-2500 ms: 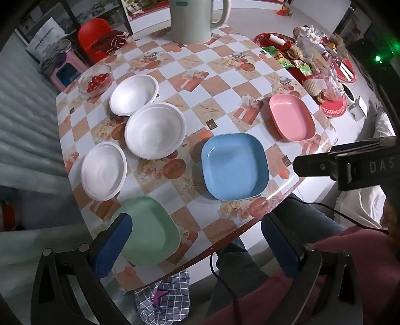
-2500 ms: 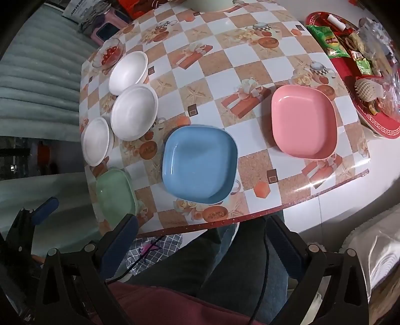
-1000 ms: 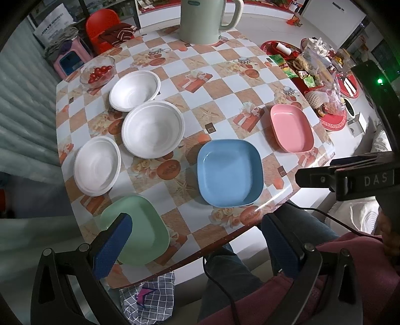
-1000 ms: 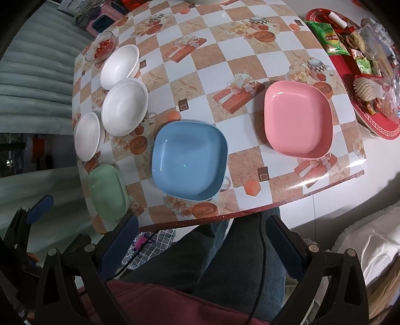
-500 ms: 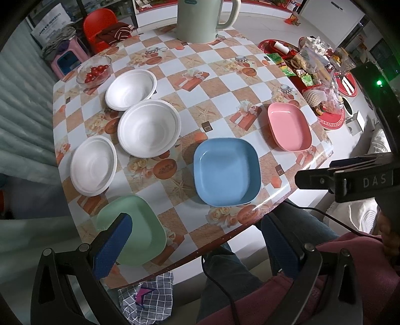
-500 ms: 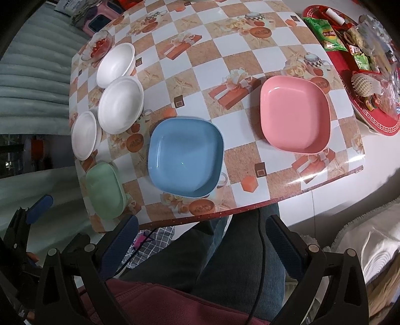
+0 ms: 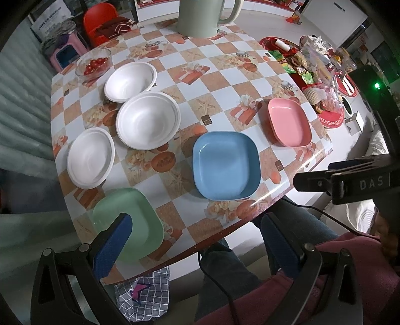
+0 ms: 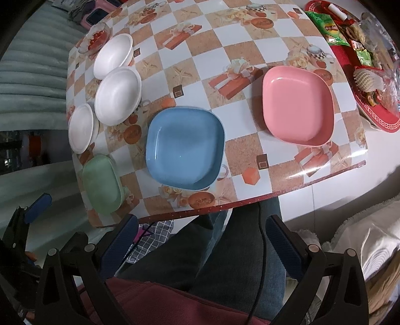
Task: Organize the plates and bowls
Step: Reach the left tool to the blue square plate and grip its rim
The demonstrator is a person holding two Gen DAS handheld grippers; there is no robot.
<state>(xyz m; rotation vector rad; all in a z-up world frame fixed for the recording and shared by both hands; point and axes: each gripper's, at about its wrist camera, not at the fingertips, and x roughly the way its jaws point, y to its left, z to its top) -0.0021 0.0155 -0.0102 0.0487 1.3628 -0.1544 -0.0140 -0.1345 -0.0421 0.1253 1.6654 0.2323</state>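
Observation:
On the checkered table (image 7: 220,72) lie a blue square plate (image 7: 226,166), a pink square plate (image 7: 290,122) to its right and a green square plate (image 7: 132,220) at the near left edge. Three white bowls (image 7: 147,120) sit in a row at the left. The same plates show in the right wrist view: blue (image 8: 185,152), pink (image 8: 297,105), green (image 8: 101,185). My left gripper (image 7: 197,240) is open and empty, high above the near table edge. My right gripper (image 8: 200,242) is open and empty above the person's lap.
A pale green kettle (image 7: 205,17) stands at the far edge. A glass bowl of red tomatoes (image 7: 95,63) sits at the far left corner. A red tray with snacks (image 7: 312,67) lies to the right. The person's legs (image 8: 212,250) are below the table edge.
Both grippers have drifted slightly over the table; the view shifted a little. The plates and bowls have not moved, and both grippers stayed open.

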